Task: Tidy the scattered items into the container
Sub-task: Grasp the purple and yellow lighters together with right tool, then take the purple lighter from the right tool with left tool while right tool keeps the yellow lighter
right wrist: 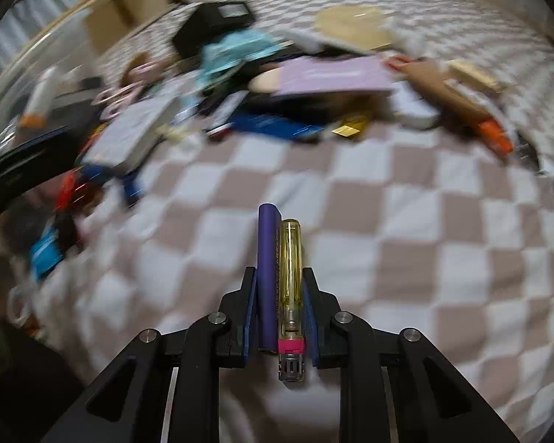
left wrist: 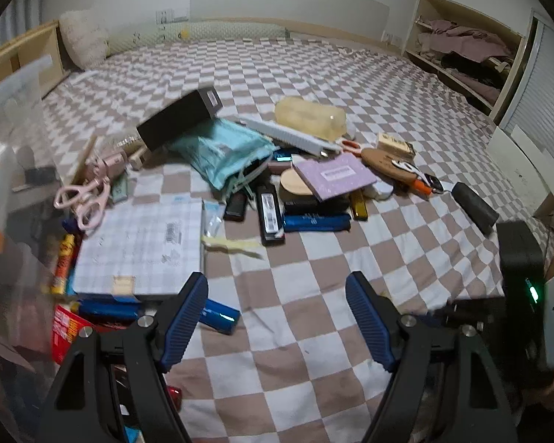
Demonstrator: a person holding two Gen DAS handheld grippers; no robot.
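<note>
above the checked bedspread (right wrist: 406,221) right gripper (right wrist: 280,280) clamps 2 lighters (right wrist: 291,280); left gripper (left wrist: 277,317) gapes empty.

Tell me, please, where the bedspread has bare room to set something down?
Free: the checkered bedspread between the open left claw and the dark blue pouch, rightward to the black case. Crowded: around the lilac notebook and white box.

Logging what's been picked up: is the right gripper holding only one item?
No, the right gripper clamps two side by side: a purple tube and a yellow lighter.
</note>
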